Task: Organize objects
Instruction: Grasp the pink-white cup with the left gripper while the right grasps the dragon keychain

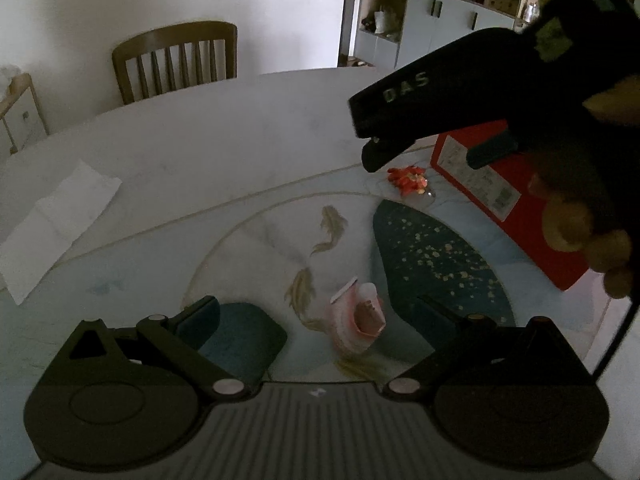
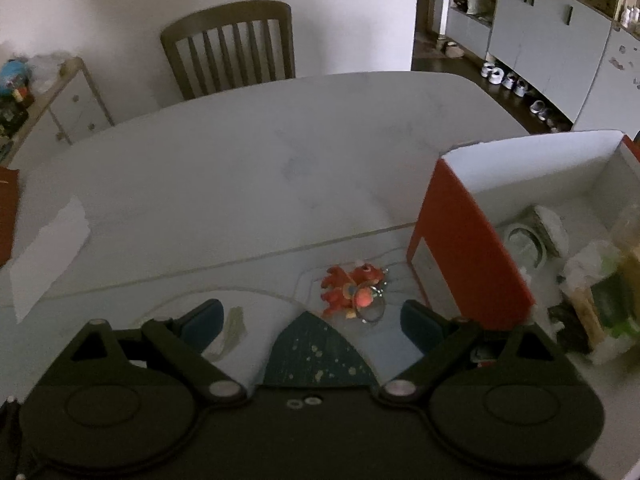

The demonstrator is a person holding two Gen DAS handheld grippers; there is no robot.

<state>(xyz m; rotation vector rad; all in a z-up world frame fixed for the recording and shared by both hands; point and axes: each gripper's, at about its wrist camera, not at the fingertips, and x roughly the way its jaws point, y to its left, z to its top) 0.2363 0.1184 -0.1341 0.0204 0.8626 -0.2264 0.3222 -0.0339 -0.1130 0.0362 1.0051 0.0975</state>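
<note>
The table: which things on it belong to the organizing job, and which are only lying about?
Belong to the job:
- red box, open, already holding some items
- red fish keychain, on the table between the right gripper's open fingers
- pink packet, on the table ahead of the left gripper, also open

Lying about:
- white paper
- wooden chair
- cabinets

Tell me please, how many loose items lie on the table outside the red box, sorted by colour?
Red-orange: 1, the red-orange fish keychain with metal ring.
Pink: 1, the small pink-and-white packet.
White: 1, the white folded paper sheet.
Total: 3, all outside the red cardboard box with white inside.
</note>
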